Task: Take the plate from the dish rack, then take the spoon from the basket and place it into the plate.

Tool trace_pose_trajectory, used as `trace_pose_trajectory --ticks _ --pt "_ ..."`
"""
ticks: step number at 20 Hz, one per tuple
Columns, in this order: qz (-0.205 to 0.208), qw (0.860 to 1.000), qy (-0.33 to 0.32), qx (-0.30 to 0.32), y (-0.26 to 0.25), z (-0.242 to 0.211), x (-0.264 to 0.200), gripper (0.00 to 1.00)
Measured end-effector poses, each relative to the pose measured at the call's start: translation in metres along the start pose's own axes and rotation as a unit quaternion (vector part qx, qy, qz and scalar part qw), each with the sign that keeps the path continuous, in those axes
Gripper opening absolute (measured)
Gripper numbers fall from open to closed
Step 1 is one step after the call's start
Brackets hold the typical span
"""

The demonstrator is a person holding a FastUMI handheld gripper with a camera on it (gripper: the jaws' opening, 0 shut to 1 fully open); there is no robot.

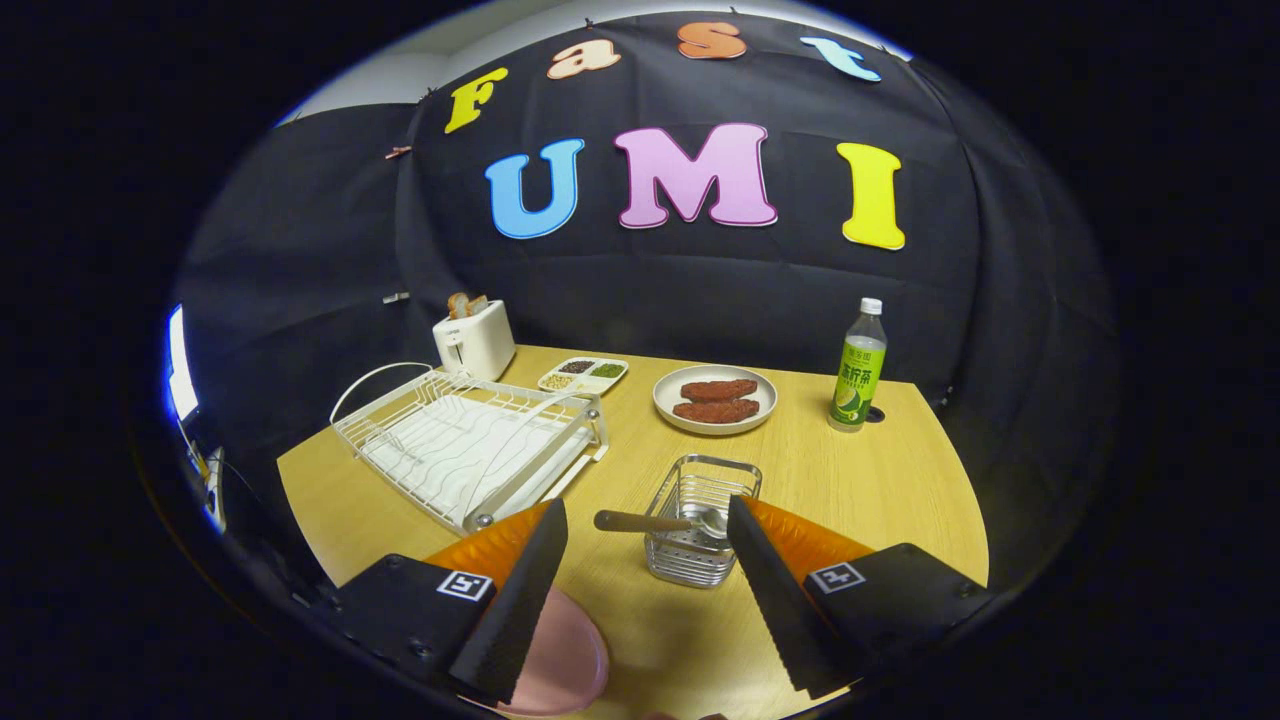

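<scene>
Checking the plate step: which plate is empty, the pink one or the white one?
The pink plate, under the open hand-held gripper's left finger, is empty; the white plate holds two brown pieces.

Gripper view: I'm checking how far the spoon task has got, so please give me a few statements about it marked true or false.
1. The dish rack holds no plate. True.
2. The spoon lies on the pink plate. False: it rests across the wire basket's rim, its handle sticking out toward the rack.
3. The tongs are open, with the basket between their fingers. True.
4. The pink plate stands beyond the basket, beside the bottle. False: it sits on the table by the near finger on the rack's side.
5. The white plate is bare. False: it carries two brown pieces of food.
</scene>
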State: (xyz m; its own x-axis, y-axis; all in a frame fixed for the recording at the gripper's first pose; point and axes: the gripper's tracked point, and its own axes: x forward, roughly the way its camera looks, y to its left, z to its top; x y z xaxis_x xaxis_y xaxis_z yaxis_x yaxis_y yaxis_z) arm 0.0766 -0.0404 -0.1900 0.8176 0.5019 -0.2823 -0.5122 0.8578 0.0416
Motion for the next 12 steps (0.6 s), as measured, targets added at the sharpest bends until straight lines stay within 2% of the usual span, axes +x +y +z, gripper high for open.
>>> trace_pose_trajectory --ticks 7,10,11,12 --pt "-0.011 0.996 -0.013 -0.083 -0.002 -0.015 0.042 0.98" --pt "-0.011 0.996 -0.017 -0.084 0.002 -0.017 0.059 0.79" --pt "-0.011 0.997 -0.022 -0.077 0.004 -0.014 0.062 0.78" --pt "-0.007 0.997 -0.028 -0.072 0.007 -0.009 0.065 0.72"
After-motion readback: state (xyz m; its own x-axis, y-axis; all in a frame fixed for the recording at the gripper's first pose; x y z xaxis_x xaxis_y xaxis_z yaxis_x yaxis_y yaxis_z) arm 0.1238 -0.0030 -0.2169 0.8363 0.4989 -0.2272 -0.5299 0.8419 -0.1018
